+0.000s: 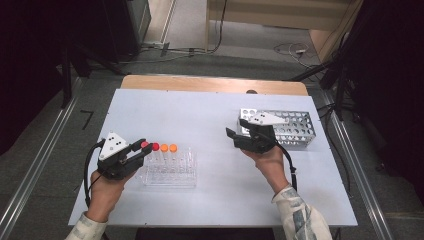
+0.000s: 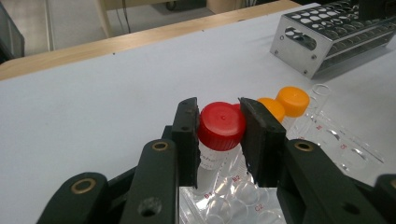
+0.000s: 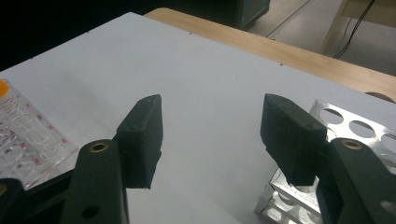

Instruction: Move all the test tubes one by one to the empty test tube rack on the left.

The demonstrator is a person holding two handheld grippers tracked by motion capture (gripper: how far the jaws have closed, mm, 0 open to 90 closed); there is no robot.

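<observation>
Left gripper (image 2: 219, 135) clamps the red-capped tube (image 2: 220, 126) by its cap, tube standing in the clear rack (image 2: 243, 196) just below; right gripper (image 3: 210, 140) gapes empty. A tilted pull could jam it or drag the rack

A white table (image 1: 210, 120) with a bare wooden strip (image 1: 215, 84) along its far edge stands on grey carpet (image 1: 60, 145). Metal rails (image 1: 35, 170) run along the floor on both sides of it. Beyond the table, cables (image 1: 190, 50) trail across the floor toward pale wooden furniture (image 1: 280, 12). A dark cabinet (image 1: 132, 22) stands at the far left, and both sides of the room lie in deep shadow, while the tabletop is evenly lit
</observation>
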